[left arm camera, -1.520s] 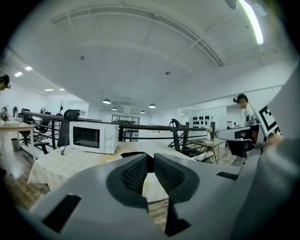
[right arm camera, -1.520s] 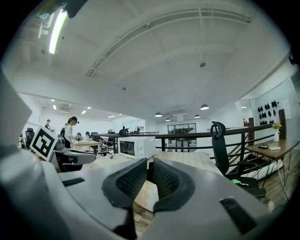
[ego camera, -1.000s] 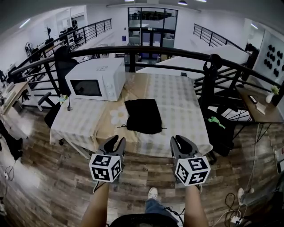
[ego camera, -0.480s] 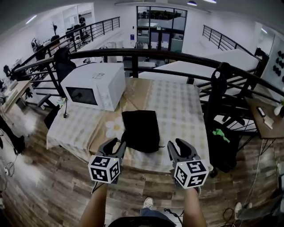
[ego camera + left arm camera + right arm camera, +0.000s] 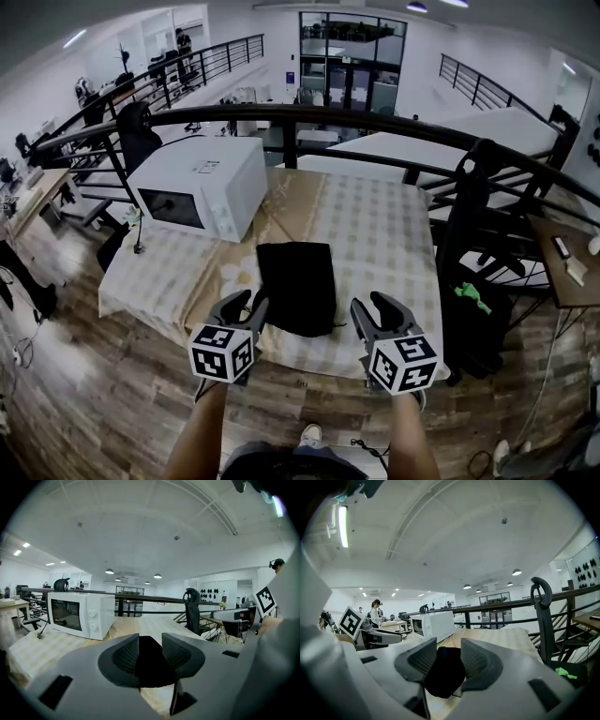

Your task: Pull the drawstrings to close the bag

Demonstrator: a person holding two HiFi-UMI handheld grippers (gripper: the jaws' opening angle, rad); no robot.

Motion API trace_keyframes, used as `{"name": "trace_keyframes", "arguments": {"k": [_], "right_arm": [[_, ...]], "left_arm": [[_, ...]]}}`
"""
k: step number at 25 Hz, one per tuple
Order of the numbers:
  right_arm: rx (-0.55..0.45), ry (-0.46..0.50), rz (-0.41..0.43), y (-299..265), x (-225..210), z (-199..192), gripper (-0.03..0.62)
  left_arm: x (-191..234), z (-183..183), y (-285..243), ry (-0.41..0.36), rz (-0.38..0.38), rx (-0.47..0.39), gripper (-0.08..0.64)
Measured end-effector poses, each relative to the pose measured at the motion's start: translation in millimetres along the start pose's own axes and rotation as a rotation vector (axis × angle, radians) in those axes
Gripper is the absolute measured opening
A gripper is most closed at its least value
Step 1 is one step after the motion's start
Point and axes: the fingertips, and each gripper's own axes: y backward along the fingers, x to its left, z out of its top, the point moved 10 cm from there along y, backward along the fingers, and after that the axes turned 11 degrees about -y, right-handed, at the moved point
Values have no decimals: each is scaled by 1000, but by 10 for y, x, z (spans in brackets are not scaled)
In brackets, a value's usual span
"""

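Note:
A black drawstring bag (image 5: 296,286) lies flat on the checked tablecloth, its near end by the table's front edge. A thin drawstring (image 5: 340,325) pokes out at its near right corner. My left gripper (image 5: 247,302) hovers just left of the bag's near end, jaws apart and empty. My right gripper (image 5: 373,305) hovers to the right of that end; its jaws are opening with nothing between them. In the left gripper view, the bag (image 5: 149,667) shows beyond the left gripper (image 5: 150,651). The right gripper view shows the bag (image 5: 443,677) past the right gripper (image 5: 448,656).
A white microwave (image 5: 202,183) stands on the table (image 5: 384,234) at the back left. A black railing (image 5: 375,122) curves behind the table. To the right, below table height, is a dark chair with something green (image 5: 472,295). A person (image 5: 375,613) stands far off.
The view has come closer to the table. Both grippers now sit beside the bag's near end instead of short of the table edge.

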Motion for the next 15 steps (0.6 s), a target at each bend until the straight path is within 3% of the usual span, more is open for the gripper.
{"name": "trace_keyframes", "arguments": {"k": [7, 15], "right_arm": [[-5, 10, 0, -163, 41, 66, 170], [-27, 16, -22, -356, 169, 100, 170]], "left_arm": [[161, 58, -118, -14, -12, -9, 152], [441, 97, -319, -34, -77, -27, 152]]}}
